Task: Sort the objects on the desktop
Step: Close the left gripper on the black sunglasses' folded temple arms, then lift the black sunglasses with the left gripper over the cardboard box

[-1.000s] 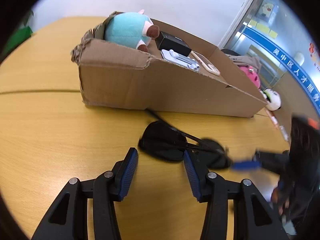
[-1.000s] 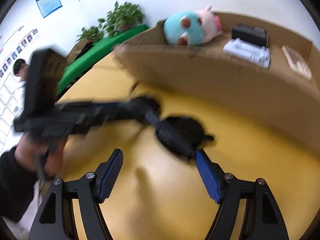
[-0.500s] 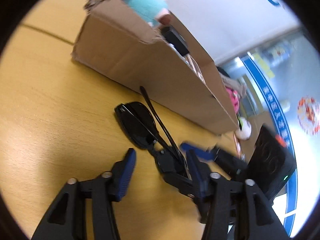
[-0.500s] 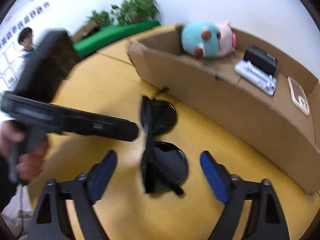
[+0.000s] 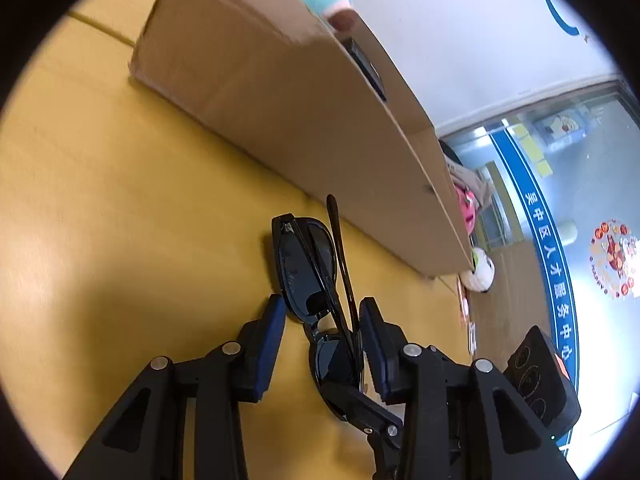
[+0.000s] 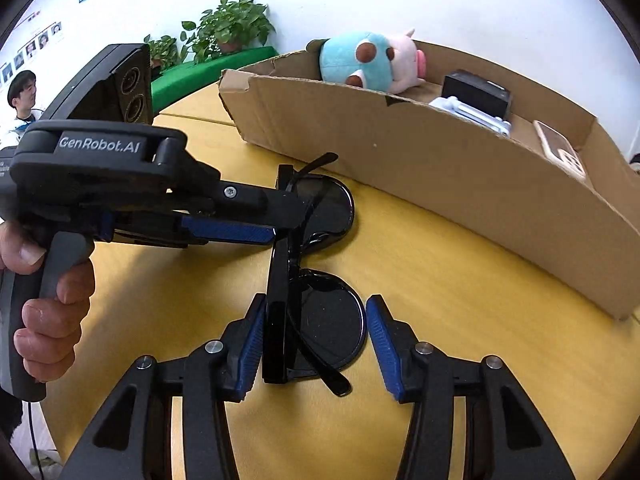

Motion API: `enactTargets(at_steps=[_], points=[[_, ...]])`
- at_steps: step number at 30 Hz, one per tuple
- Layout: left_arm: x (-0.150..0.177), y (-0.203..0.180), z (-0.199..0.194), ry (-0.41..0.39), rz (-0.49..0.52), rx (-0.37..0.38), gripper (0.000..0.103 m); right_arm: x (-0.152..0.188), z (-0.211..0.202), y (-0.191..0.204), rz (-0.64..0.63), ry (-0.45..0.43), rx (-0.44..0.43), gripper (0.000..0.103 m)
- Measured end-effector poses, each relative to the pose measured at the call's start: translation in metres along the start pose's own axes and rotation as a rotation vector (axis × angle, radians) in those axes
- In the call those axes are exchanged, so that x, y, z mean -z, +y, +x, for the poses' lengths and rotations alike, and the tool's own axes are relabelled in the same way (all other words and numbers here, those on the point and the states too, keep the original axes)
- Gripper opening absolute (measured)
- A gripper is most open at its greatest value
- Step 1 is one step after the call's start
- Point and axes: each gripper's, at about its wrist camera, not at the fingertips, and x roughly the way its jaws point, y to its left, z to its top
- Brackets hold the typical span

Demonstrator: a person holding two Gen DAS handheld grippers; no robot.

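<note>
Here the left gripper [image 5: 322, 312] is narrowing its jaws around the bridge of the black sunglasses [image 6: 316, 280], its pads not plainly pressing yet. The right gripper [image 6: 314, 338] is closing too, one lens and a folded arm between its blue fingers [image 6: 250, 344]; the left pad sits against the frame, the right pad apart. The sunglasses lie on the yellow table [image 6: 460, 300], just in front of the cardboard box [image 6: 440, 168], which holds a plush toy [image 6: 368, 62]. A hand [image 6: 48, 304] grips the left handle.
</note>
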Motion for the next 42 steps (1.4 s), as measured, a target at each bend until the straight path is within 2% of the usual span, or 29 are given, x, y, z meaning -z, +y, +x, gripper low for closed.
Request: enactTargets(at_steps=[2,4,6,7,10,12,20,27,32,38,42], points=[[0.007,-0.002,-0.003,0.02,0.004,0.007,0.039,0.006,-0.003,0.0,0.011,0.004,0.001,0.053],[0.013,-0.005,-0.002,0.033,-0.008,0.034,0.049,0.014,-0.009,0.003,0.017,0.006,0.005,0.053],[0.018,-0.01,-0.003,0.024,0.004,0.046,0.055,0.02,-0.013,0.006,0.025,0.009,0.016,0.053],[0.019,-0.01,-0.003,0.019,0.006,0.039,0.055,0.021,-0.014,0.006,0.03,0.01,0.019,0.053],[0.024,-0.019,0.0,0.016,0.032,-0.005,0.05,0.022,-0.016,0.008,0.043,0.019,0.032,0.053],[0.025,-0.022,0.004,0.028,0.034,-0.046,0.036,0.026,-0.02,0.009,0.05,0.021,0.035,0.053],[0.039,-0.038,0.0,0.029,0.06,-0.031,0.034,0.039,-0.032,0.006,0.095,0.002,0.031,0.053],[0.043,-0.074,-0.011,0.003,0.127,0.005,0.033,0.041,-0.064,0.006,0.106,-0.074,0.065,0.053],[0.029,-0.115,-0.015,-0.016,0.206,0.019,0.033,0.028,-0.095,-0.004,0.114,-0.15,0.096,0.053],[-0.003,-0.174,-0.004,-0.039,0.338,0.011,0.033,-0.004,-0.118,-0.034,0.15,-0.244,0.135,0.053],[-0.036,-0.214,0.012,-0.042,0.398,0.039,0.033,-0.028,-0.134,-0.063,0.165,-0.292,0.172,0.053]])
